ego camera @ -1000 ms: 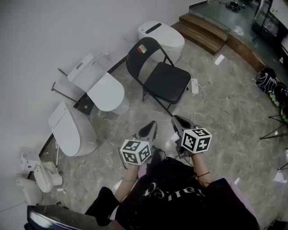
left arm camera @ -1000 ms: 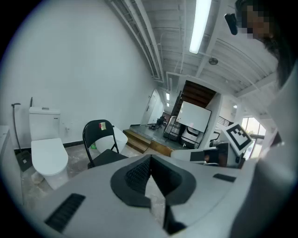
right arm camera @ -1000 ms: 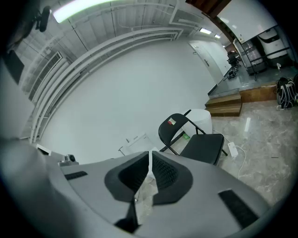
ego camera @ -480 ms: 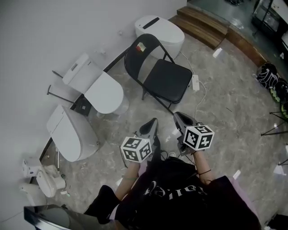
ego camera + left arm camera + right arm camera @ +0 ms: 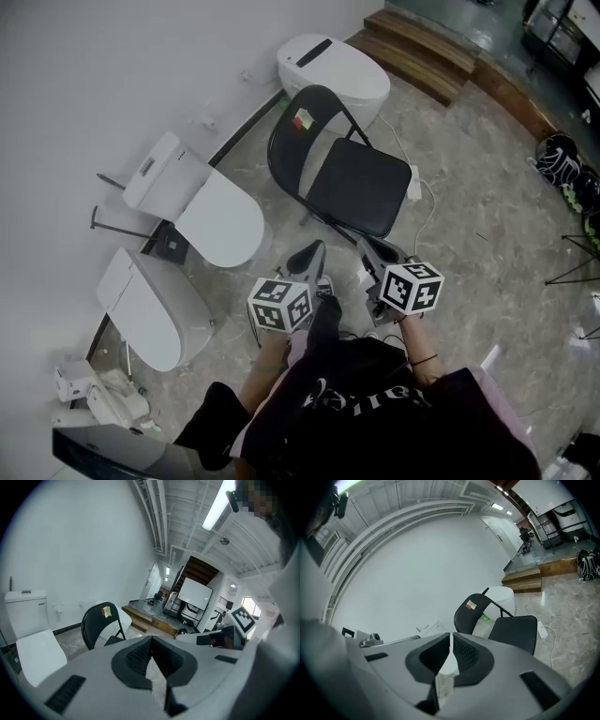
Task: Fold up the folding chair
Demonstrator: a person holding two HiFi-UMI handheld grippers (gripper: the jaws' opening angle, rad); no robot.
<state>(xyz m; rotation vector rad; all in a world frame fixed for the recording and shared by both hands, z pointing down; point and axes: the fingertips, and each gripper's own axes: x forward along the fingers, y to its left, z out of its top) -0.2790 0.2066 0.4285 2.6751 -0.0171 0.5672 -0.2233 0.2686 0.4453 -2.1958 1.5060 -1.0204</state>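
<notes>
The folding chair (image 5: pixel 352 183) stands unfolded on the floor (image 5: pixel 469 253), with a white toilet (image 5: pixel 333 70) just behind its backrest. Near the chair's front edge, the left gripper (image 5: pixel 318 247) and the right gripper (image 5: pixel 365 247) hover apart from it, each with jaws pressed together on nothing.

White wall (image 5: pixel 112 66), marble floor (image 5: pixel 487 253), toilets (image 5: pixel 220 211)

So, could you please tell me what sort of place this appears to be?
Probably a lab or testing space, not a real bathroom: several toilets sit loose along the wall, beside a folding chair, with wooden steps behind.
</notes>
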